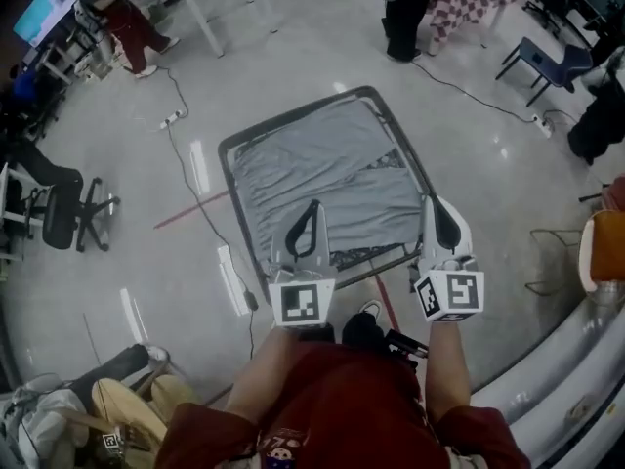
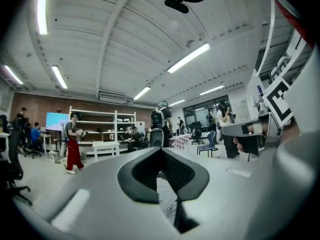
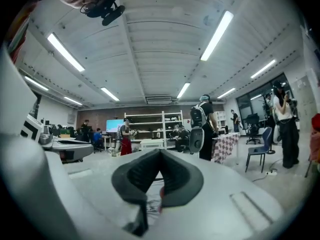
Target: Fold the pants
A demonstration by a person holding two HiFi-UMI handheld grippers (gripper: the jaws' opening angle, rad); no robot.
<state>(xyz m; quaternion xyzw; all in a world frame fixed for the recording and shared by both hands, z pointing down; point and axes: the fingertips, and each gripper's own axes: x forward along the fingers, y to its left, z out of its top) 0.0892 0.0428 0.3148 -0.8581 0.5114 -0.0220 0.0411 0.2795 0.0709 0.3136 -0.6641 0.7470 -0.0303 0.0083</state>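
On the dark-rimmed table [image 1: 226,164] the grey pants [image 1: 322,174] lie spread flat. Over their near part the left gripper [image 1: 314,206] hangs with its jaws pressed together on nothing. The right gripper [image 1: 430,201], at the table's right rim, is closed and empty too.

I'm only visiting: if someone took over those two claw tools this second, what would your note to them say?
Left claw: shut, nothing in it, held level over the near part of the pants.
Right claw: shut, nothing in it, held level by the table's right edge.
Pants: grey, lying spread over most of the table.
Done: pants laid out; I can't tell whether any fold has been made.
Left: grip an edge with the claws and fold.
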